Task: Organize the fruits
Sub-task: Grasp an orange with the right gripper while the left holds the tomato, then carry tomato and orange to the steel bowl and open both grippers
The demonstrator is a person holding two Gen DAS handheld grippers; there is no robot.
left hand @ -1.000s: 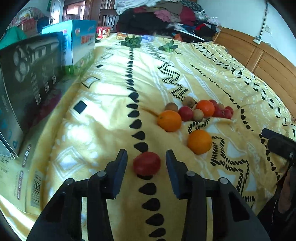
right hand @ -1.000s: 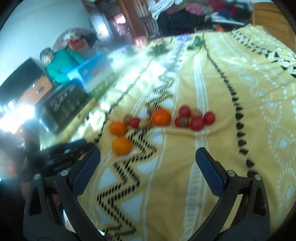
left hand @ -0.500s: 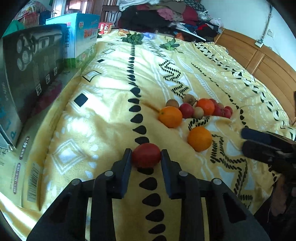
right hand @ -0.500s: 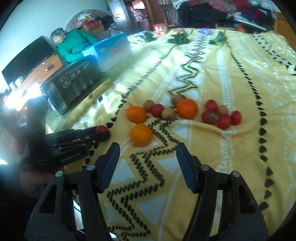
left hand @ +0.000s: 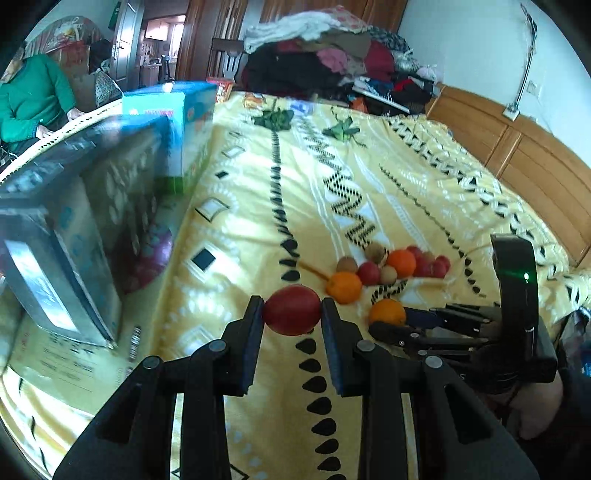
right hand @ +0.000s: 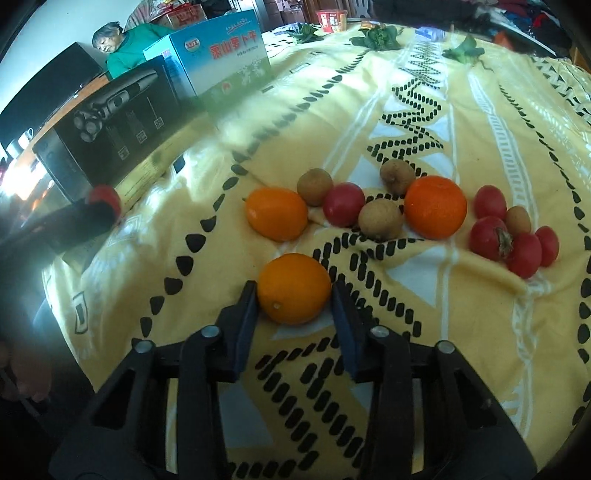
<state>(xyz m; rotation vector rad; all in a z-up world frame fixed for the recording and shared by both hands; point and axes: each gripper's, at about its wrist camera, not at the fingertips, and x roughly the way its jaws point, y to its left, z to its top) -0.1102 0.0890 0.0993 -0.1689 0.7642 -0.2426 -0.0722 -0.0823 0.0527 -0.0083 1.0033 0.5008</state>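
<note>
My left gripper (left hand: 291, 312) is shut on a red tomato (left hand: 292, 309) and holds it above the yellow bedspread (left hand: 258, 206). My right gripper (right hand: 293, 291) has its jaws around an orange (right hand: 293, 288) lying on the bedspread; the left pad touches it, a thin gap shows at the right pad. Beyond lie two more oranges (right hand: 277, 213), brown kiwis (right hand: 380, 219) and several red tomatoes (right hand: 491, 238) in a loose cluster. The left gripper with its tomato also shows at the left of the right wrist view (right hand: 103, 199).
A black box (right hand: 110, 122) and a blue box (right hand: 214, 48) stand along the bed's left side. Green leafy vegetables (right hand: 376, 35) lie at the far end. A clothes pile (left hand: 325, 55) and a wooden headboard (left hand: 524, 162) are behind. A person in green (left hand: 26, 99) sits at left.
My left gripper closed on the tomato and lifted it. My right gripper moved forward and down to the near orange and narrowed around it.
</note>
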